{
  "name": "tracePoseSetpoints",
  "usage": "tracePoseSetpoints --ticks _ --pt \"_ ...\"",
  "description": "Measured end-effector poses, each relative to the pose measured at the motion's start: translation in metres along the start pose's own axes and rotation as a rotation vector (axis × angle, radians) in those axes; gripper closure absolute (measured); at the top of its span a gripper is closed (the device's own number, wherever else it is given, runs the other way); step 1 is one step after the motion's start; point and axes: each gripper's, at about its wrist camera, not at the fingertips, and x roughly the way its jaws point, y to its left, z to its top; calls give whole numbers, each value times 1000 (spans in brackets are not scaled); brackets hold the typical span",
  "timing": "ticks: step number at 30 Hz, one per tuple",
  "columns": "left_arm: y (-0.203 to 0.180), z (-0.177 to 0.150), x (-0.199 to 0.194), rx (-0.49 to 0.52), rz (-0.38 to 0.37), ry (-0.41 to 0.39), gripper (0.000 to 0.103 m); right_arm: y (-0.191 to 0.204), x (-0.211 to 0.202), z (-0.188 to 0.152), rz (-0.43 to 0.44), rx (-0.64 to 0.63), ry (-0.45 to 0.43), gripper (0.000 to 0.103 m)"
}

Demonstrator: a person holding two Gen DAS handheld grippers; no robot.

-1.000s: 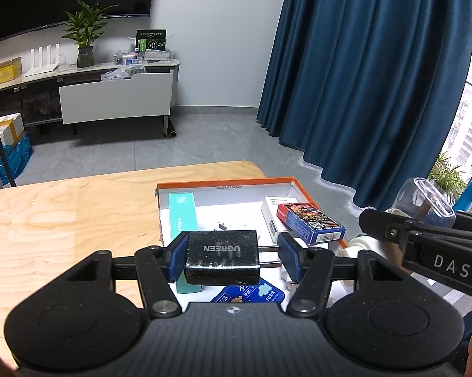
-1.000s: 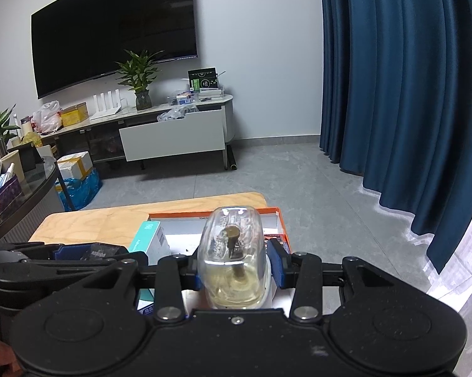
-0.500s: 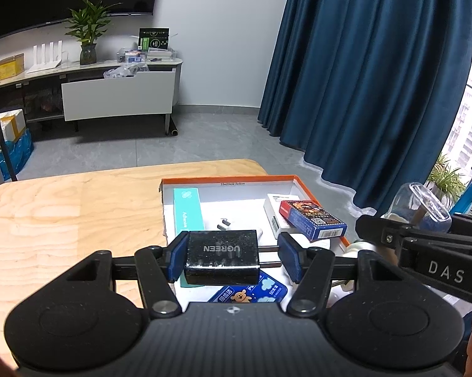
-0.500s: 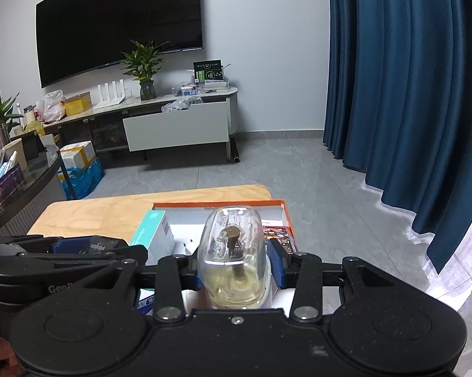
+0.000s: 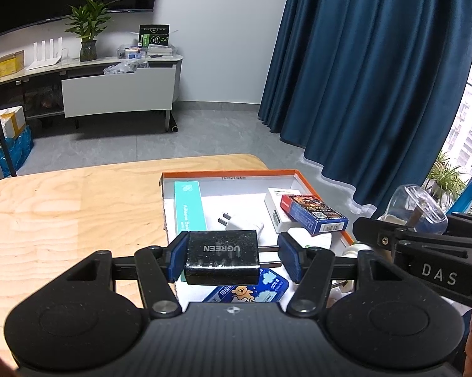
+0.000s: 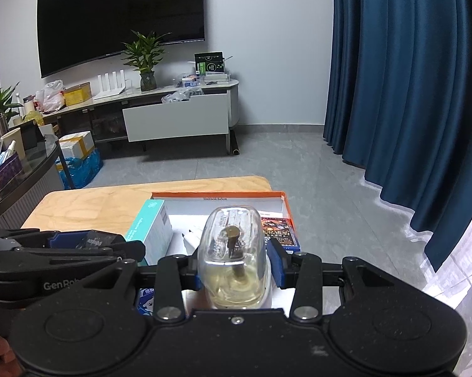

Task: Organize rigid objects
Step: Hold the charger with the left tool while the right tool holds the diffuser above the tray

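My left gripper [image 5: 233,259] holds a black UGREEN charger [image 5: 222,257]; only its left pad touches, with a gap to the right pad. It hangs above the near end of an orange-rimmed white tray [image 5: 229,174]. My right gripper [image 6: 234,268] is shut on a clear glass bottle [image 6: 231,251] with yellowish liquid, above the tray's near right side; it also shows in the left wrist view [image 5: 418,210]. In the tray lie a teal box [image 5: 189,205], a white plug [image 5: 239,223], a red-blue card box [image 5: 314,212] and a blue packet [image 5: 251,289].
The tray sits on the right part of a light wooden table [image 5: 63,213]. Blue curtains [image 5: 361,78] hang at the right. A TV cabinet [image 5: 116,88] stands by the far wall across grey floor.
Both grippers have risen and drawn back a little with their objects. More of the tray shows now, including the white plug beyond the charger.
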Motion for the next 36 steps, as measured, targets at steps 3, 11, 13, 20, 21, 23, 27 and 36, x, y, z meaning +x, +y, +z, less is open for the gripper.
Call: tracePoseSetpoints --ticks 3,11,13,20,21,23,27,36 --pt "0 0 0 0 0 1 42 0 1 0 1 4 3 55" --pt "0 -1 1 -2 6 -2 42 0 1 0 2 4 1 55" --pt "0 -1 2 -3 8 -2 42 0 1 -1 1 4 2 55" --pt "1 -1 2 -1 10 -3 42 0 1 -1 1 3 2 55" --pt "1 -1 2 -2 9 -3 42 0 1 -1 0 4 1 55" --pt "0 -1 2 -2 10 -4 42 0 1 -1 1 4 1 55" --pt "0 -1 1 0 11 -8 42 0 1 0 1 3 1 55" --pt "0 1 0 8 12 -14 42 1 3 -2 4 1 -1 55"
